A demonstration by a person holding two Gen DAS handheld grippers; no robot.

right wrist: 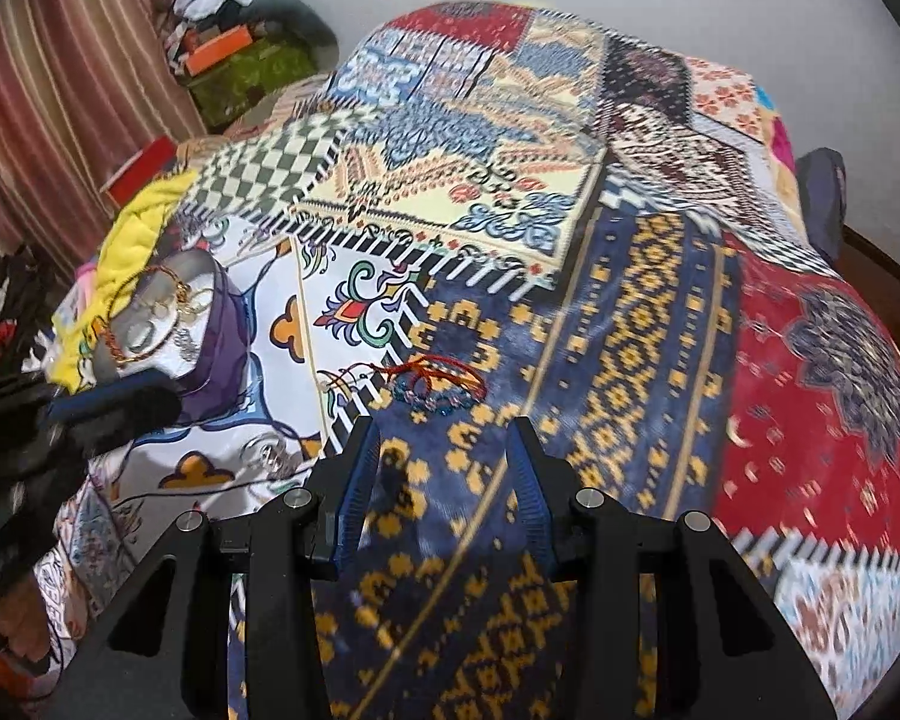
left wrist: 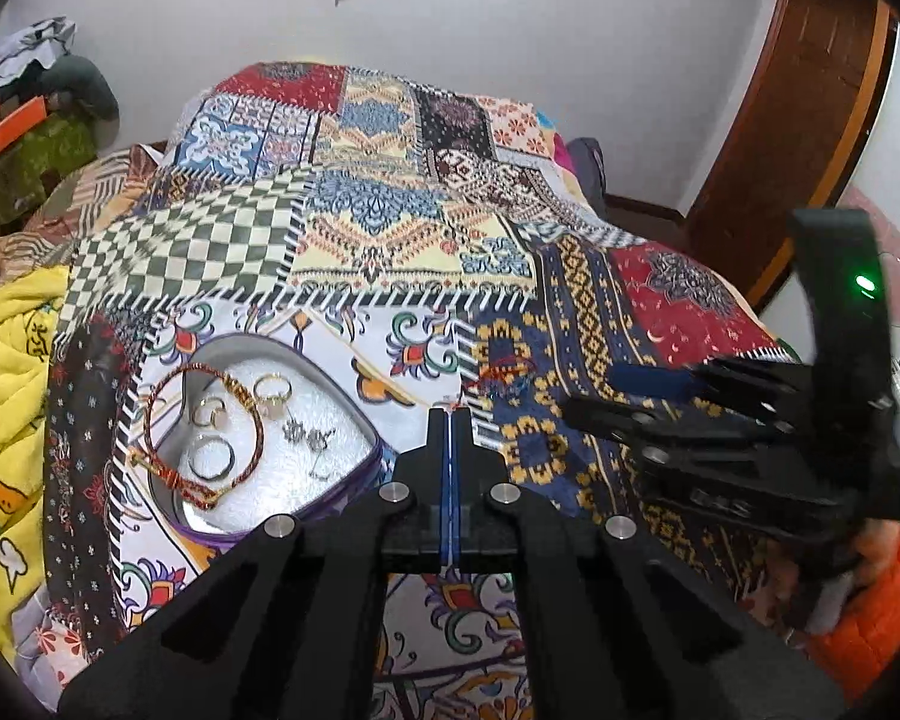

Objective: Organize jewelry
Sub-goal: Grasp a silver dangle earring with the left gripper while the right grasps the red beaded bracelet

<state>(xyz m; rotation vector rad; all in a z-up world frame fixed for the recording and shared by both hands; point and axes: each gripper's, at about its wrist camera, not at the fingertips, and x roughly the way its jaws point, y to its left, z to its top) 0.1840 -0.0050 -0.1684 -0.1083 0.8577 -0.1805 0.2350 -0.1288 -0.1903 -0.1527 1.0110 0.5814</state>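
Note:
A heart-shaped purple box (left wrist: 306, 516) with a white lining lies on the quilt (left wrist: 390, 228) at the left. It holds several rings, earrings and a red-gold bracelet (left wrist: 201, 438) that hangs over its rim. My left gripper (left wrist: 450, 414) is shut and empty, just right of the box. A red thread bracelet with blue beads (right wrist: 435, 387) lies on the blue-yellow patch. My right gripper (right wrist: 444, 432) is open just short of it. A small silver piece (right wrist: 268, 453) lies on the white patch. The box also shows in the right wrist view (right wrist: 222, 336).
A patchwork quilt covers the whole bed. A yellow blanket (left wrist: 12, 396) lies at the left edge. Clutter and an orange box (left wrist: 15, 126) sit in the far left corner. A wooden door frame (left wrist: 798, 108) stands at the right.

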